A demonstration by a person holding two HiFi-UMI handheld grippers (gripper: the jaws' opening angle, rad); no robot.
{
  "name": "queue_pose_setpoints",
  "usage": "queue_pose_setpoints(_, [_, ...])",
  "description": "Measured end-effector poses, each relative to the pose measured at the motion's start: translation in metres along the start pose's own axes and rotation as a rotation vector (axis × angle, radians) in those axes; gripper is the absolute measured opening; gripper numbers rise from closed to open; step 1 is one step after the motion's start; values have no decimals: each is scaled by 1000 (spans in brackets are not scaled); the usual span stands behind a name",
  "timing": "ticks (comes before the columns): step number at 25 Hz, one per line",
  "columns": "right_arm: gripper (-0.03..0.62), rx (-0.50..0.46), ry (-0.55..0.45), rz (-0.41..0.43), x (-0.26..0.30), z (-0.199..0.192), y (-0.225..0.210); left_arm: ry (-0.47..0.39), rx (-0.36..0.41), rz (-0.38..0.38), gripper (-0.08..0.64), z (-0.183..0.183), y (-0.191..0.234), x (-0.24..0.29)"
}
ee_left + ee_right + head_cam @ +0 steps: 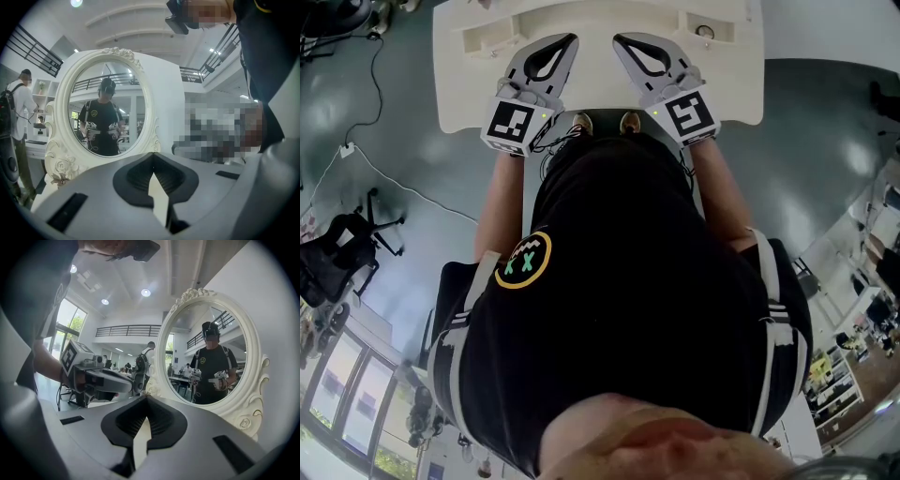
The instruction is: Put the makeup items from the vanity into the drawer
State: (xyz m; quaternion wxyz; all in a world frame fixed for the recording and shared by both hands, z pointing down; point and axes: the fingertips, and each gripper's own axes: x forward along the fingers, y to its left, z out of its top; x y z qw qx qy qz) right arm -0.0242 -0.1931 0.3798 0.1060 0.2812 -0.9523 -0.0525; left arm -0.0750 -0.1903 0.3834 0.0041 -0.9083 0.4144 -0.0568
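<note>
The left gripper point(569, 40) is held level in front of the mirror point(105, 101), on its left, with the jaws closed tip to tip and nothing between them. The right gripper point(619, 40) is held likewise on the mirror's right, also closed and empty. No makeup items can be made out near the mirror. Only a small round thing point(705, 31) is seen to its right, too small to name. The drawer is not shown.

If an item is approached before the jaws are spread, it would probably be knocked over or pushed off the vanity point(469, 94). The mirror could also be struck.

The vanity top is white and smooth. Left of the mirror, a grey floor point(412, 244) and a chair point(347, 253) are seen in a bright hall.
</note>
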Motion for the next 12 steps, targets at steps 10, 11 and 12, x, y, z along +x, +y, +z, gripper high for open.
queue_pose_setpoints(10, [20, 3, -7, -16, -8, 3, -3, -2, 5, -3, 18, 3, -5, 2])
queue_pose_setpoints(11, [20, 4, -13, -16, -8, 5, -3, -3, 5, -3, 18, 4, -6, 2])
queue_pose_setpoints(12, [20, 5, -17, -16, -8, 6, -3, -3, 5, -2, 18, 4, -6, 1])
